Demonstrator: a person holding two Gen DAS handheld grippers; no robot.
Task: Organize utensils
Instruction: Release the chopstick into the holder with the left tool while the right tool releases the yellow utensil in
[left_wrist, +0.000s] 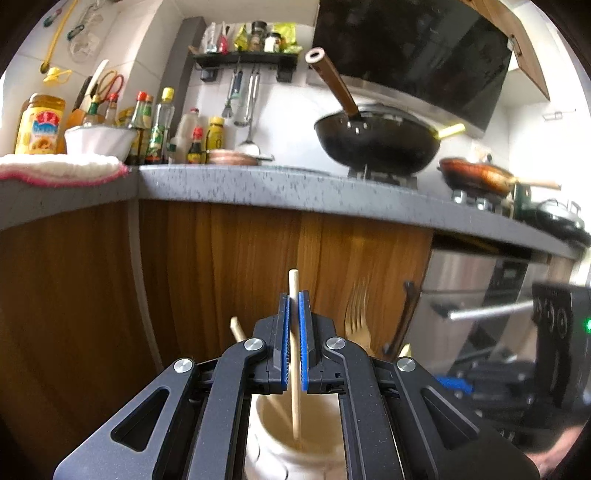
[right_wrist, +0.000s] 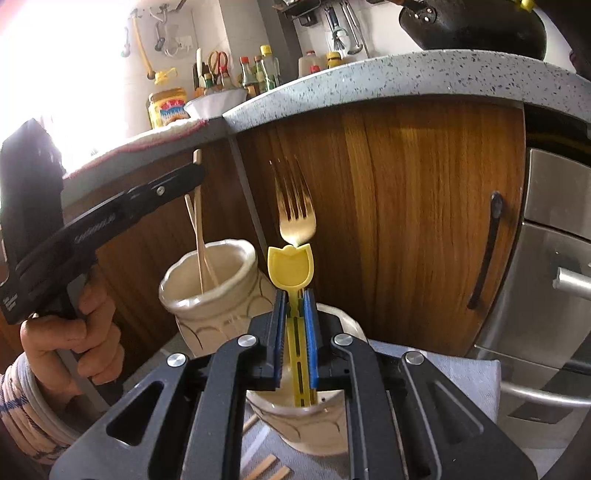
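Left gripper (left_wrist: 294, 306) clamps a wooden chopstick (left_wrist: 294, 354) over a cream jar (left_wrist: 295, 435) (right gripper (right_wrist: 295, 302) pinches a yellow spoon (right_wrist: 290, 267)).

A wooden chopstick (left_wrist: 294, 354) is standing upright, its lower end dipping into a cream ceramic holder (right_wrist: 207, 291). A gold fork (right_wrist: 295, 206) with a yellow tulip-shaped handle is pointing tines-up over a second cream holder (right_wrist: 306, 421).

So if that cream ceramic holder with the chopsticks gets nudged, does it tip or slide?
The holder looks tall for its base, so it may tip under a high push. It seems ceramic, likely heavy enough to resist a light nudge, but breakable. The chopstick leaning inside adds little weight.
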